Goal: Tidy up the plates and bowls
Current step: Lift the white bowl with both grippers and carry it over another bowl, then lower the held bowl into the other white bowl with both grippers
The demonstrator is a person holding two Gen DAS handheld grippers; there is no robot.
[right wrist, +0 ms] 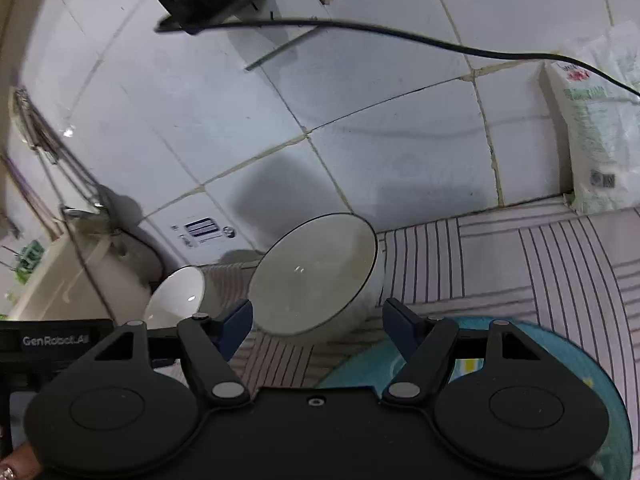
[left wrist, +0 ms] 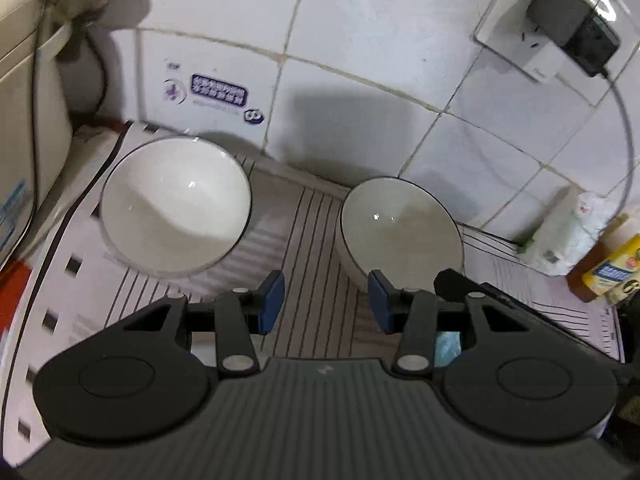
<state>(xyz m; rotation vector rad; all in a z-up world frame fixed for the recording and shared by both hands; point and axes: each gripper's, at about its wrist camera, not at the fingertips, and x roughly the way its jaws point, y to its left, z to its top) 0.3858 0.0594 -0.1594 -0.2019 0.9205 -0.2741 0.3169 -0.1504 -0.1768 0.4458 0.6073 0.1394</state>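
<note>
**Closing in on the two bowls by the tiled wall**

As we look along the left hand-held gripper [left wrist: 326, 300], its blue pads stand apart with nothing between them, poised over the striped mat [left wrist: 316, 232] on the table. The left bowl [left wrist: 176, 204] sits close to the tiled wall [left wrist: 360, 60], and the right bowl [left wrist: 400, 228] stands beside it, a little further from that wall and just ahead of our right pad. We should bring one pad inside a rim and one outside before closing.

From the right wrist view, the right hand-held gripper [right wrist: 318, 324] is also parted and empty, with the right bowl [right wrist: 316, 276] just ahead between the pads' line and the wall. A blue plate [right wrist: 600, 380] lies under this gripper, furthest from the wall. We should approach low and squeeze gently, since glazed rims probably slip.
</note>
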